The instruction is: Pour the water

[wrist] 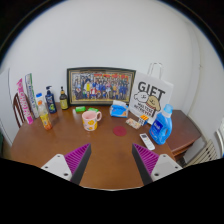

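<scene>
My gripper [111, 160] is open, its two magenta-padded fingers [77, 158] spread wide over the brown wooden table [105, 150] with nothing between them. Well beyond the fingers stands a pink mug [91, 120] with a handle. To its left are a yellow bottle [44, 113] and two dark bottles [52, 100]. A small green cup [82, 109] sits behind the mug. I see no water stream or kettle.
A framed group photo [100, 85] leans on the white wall. A white "GIFT" bag [153, 98] stands at the right, with a blue box [160, 125] and a remote [147, 141] before it. A red coaster [119, 129] lies mid-table. Tall packets [27, 98] stand far left.
</scene>
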Action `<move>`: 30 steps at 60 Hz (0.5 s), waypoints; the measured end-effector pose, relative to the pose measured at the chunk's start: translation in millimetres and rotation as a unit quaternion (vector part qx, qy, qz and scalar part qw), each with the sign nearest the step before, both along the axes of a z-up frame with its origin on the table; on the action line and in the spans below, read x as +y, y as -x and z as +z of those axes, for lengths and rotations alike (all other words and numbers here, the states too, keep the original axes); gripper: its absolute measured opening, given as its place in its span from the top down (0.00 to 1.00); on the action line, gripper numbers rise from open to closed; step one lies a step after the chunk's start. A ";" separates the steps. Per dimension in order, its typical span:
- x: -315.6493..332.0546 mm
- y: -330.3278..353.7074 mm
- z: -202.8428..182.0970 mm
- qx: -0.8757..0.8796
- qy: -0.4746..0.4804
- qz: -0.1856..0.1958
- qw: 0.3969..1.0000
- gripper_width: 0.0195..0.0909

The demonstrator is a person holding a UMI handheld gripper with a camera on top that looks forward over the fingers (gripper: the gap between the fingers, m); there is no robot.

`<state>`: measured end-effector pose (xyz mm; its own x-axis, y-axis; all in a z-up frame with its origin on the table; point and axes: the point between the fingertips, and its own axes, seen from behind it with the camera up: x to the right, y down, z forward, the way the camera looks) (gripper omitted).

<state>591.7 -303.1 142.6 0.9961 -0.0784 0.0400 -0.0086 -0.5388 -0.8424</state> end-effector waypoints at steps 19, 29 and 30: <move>13.6 51.5 -26.1 0.003 0.020 0.034 0.999 0.06; 31.8 138.3 -40.0 0.010 0.023 0.088 0.996 0.07; 34.1 149.2 -42.1 0.012 0.023 0.094 0.995 0.07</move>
